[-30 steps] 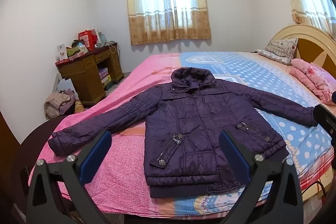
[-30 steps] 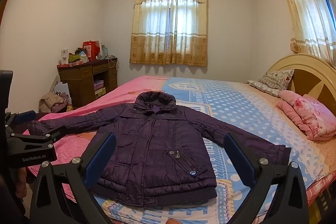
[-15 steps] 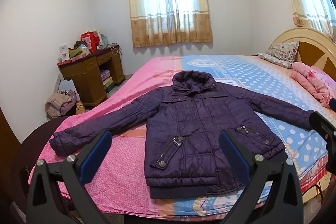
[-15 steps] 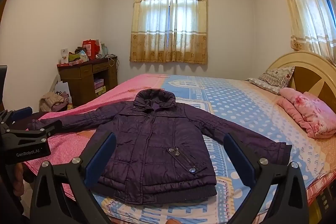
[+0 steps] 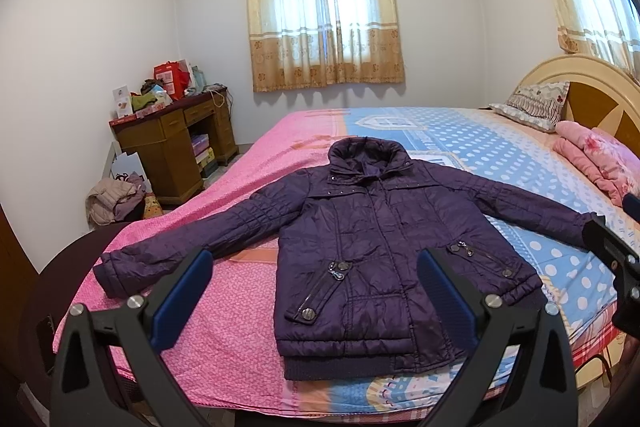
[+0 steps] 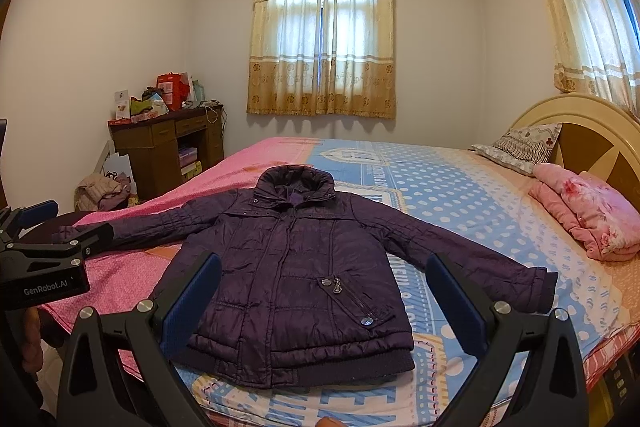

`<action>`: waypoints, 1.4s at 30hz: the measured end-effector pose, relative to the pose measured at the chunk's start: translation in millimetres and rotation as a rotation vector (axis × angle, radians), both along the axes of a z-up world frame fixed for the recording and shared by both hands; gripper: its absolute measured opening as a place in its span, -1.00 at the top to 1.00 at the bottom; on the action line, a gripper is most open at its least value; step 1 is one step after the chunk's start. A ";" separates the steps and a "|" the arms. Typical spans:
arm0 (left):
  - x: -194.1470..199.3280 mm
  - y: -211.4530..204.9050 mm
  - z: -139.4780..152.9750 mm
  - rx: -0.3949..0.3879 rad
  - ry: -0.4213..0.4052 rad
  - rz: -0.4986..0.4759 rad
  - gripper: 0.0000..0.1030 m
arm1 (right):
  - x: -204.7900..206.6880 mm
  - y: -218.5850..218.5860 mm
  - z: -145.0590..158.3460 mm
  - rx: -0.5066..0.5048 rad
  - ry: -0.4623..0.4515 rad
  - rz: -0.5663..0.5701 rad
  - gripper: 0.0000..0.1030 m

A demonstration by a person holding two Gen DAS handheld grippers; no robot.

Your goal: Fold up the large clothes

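- The left gripper (image 5: 310, 291) and right gripper (image 6: 320, 297) hover over the bed's near edge, jaws spread wide, holding nothing.
- The purple jacket (image 5: 372, 247) lies flat, front up, sleeves outstretched, on the bed (image 5: 224, 307).
- Pink folded bedding (image 6: 588, 215) and a pillow (image 6: 520, 147) sit near the headboard.

Soft daylight through curtained window (image 5: 324, 7), sharp focus — fisheye-bent, dark-vignetted edges
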State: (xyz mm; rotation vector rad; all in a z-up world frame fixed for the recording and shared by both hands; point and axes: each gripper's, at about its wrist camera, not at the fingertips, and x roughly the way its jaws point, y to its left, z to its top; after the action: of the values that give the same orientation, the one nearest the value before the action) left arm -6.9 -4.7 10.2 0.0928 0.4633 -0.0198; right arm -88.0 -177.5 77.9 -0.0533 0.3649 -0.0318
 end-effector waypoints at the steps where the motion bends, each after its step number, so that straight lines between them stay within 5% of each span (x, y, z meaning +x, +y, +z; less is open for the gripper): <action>1: 0.0 -1.2 0.0 -0.001 0.001 0.000 -1.00 | -0.4 0.3 -0.3 0.001 0.000 0.000 -0.98; 42: 4.5 8.5 -7.4 -0.031 0.017 0.018 -1.00 | 6.5 0.8 -3.3 0.009 0.015 0.013 -0.98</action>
State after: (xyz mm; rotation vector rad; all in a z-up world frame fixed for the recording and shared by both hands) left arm -2.4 3.9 2.9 0.0586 0.4803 -0.0104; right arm -81.5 -176.7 74.6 -0.0470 0.3792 -0.0166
